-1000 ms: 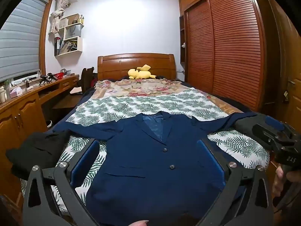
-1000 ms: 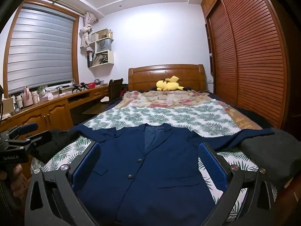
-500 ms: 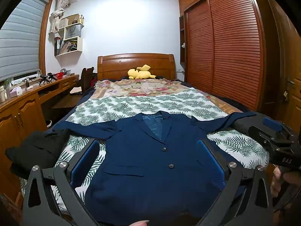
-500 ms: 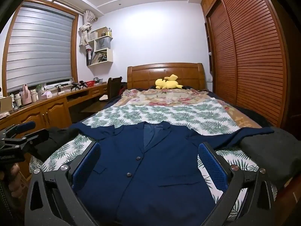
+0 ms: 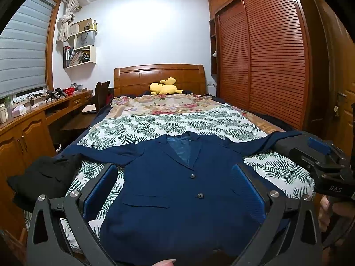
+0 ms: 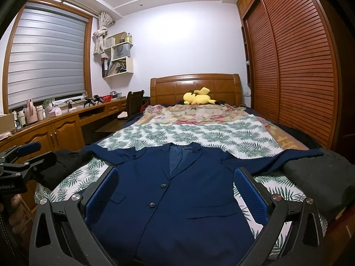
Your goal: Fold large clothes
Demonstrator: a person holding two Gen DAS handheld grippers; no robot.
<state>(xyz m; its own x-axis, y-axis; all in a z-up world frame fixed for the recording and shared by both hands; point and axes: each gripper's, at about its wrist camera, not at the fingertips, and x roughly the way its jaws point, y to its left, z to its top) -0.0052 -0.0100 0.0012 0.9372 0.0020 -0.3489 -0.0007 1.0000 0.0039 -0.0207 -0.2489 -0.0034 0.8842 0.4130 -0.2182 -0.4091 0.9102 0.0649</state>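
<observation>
Navy blue buttoned blazer (image 5: 177, 190) spread flat, front up, sleeves out to both sides, on leaf-patterned sheet (image 5: 177, 126) at foot of wooden bed (image 5: 158, 75). Left gripper (image 5: 175, 190) spread wide, empty, hovering above blazer's lower half. Right gripper (image 6: 175, 195) likewise spread wide, empty. Black garment (image 5: 46, 179) beside left sleeve.

The right gripper (image 5: 326, 155) reads "DAS" on its body — the left gripper's (image 6: 26, 155) label is too blurred.
</observation>
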